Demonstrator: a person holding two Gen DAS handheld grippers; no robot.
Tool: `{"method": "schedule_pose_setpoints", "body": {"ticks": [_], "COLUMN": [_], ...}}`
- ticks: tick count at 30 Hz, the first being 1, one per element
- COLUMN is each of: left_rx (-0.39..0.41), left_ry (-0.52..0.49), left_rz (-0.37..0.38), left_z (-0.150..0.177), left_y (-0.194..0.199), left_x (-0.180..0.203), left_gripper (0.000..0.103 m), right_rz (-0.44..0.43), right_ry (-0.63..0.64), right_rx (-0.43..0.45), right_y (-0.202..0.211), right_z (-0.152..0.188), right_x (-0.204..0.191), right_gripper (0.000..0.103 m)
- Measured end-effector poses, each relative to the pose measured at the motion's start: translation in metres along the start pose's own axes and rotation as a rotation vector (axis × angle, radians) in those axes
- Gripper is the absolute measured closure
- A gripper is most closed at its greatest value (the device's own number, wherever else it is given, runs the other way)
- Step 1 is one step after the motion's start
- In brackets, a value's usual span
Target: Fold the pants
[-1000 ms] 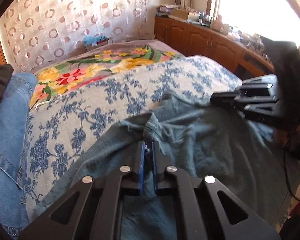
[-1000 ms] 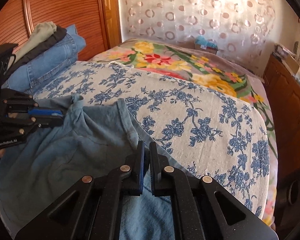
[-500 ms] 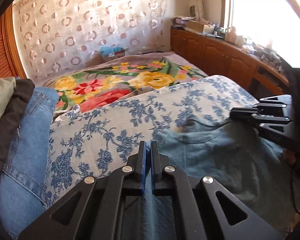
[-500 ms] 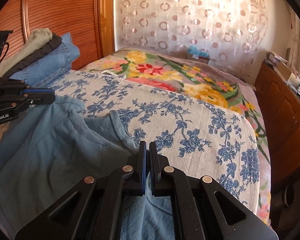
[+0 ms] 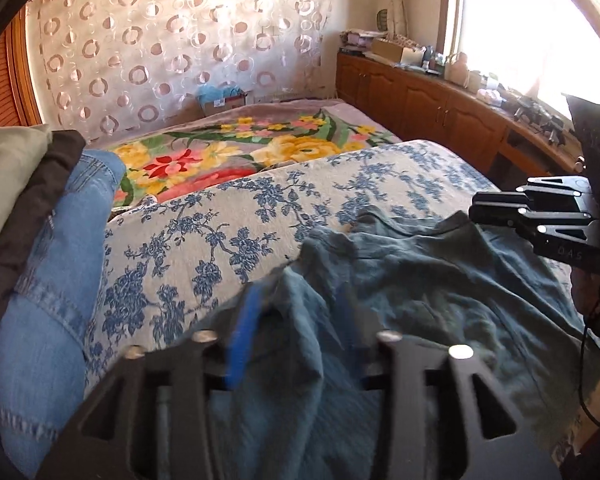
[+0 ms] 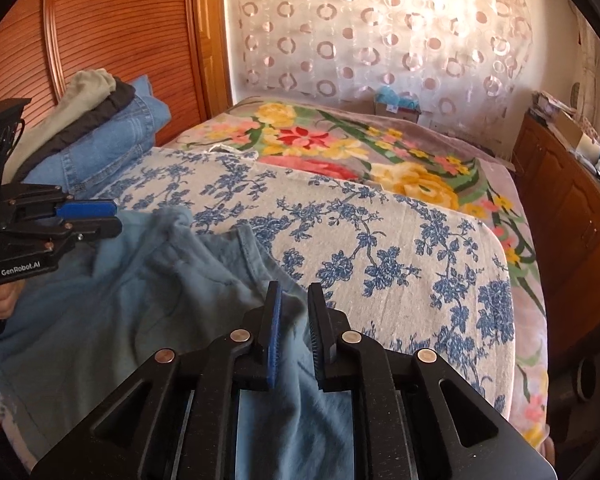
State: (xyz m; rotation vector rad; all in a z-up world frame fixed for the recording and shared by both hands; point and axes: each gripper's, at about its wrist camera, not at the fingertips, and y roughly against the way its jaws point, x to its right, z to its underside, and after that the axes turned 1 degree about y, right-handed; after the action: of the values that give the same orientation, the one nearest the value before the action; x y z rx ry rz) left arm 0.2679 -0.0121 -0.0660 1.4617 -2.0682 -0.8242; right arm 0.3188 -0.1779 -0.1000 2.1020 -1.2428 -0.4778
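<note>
Teal-blue pants [image 5: 420,280] lie rumpled on the near part of the bed, their edge bunched toward the flowered cover. My left gripper [image 5: 296,320] hovers over the left edge of the pants. Its jaws are opening and blurred, and a ridge of the cloth stands loose between them. In the right wrist view the pants [image 6: 120,300] spread to the left. My right gripper [image 6: 296,320] is over their right edge, its jaws opening by a narrow gap. Cloth shows in that gap, but the pads do not press it. Each gripper also appears from the side in the other view: right gripper [image 5: 484,208], left gripper [image 6: 96,220].
A stack of folded clothes [image 6: 100,132], jeans under dark and beige pieces, sits at the left edge of the bed. A blue-flowered cover [image 6: 380,240] and a bright floral blanket [image 6: 340,148] stretch beyond. Wooden cabinets [image 5: 420,96] run along the right side.
Both grippers were shut on the edge of the pants; now their jaws have parted and the cloth has slipped free. Both have lifted slightly off the bed.
</note>
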Motion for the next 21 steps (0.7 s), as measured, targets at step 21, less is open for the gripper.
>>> {"method": "schedule_pose_setpoints", "body": {"ticks": [21], "left_rx": [0.004], "left_ry": [-0.022], "left_rz": [0.008], "left_z": [0.066], "left_y": [0.052], "left_x": [0.034], "left_gripper": [0.029], "right_rz": [0.003], "right_ry": [-0.067], "right_rx": [0.011], "right_y": [0.066], "right_z": [0.075], "right_x": [-0.047], "right_gripper": [0.063]}}
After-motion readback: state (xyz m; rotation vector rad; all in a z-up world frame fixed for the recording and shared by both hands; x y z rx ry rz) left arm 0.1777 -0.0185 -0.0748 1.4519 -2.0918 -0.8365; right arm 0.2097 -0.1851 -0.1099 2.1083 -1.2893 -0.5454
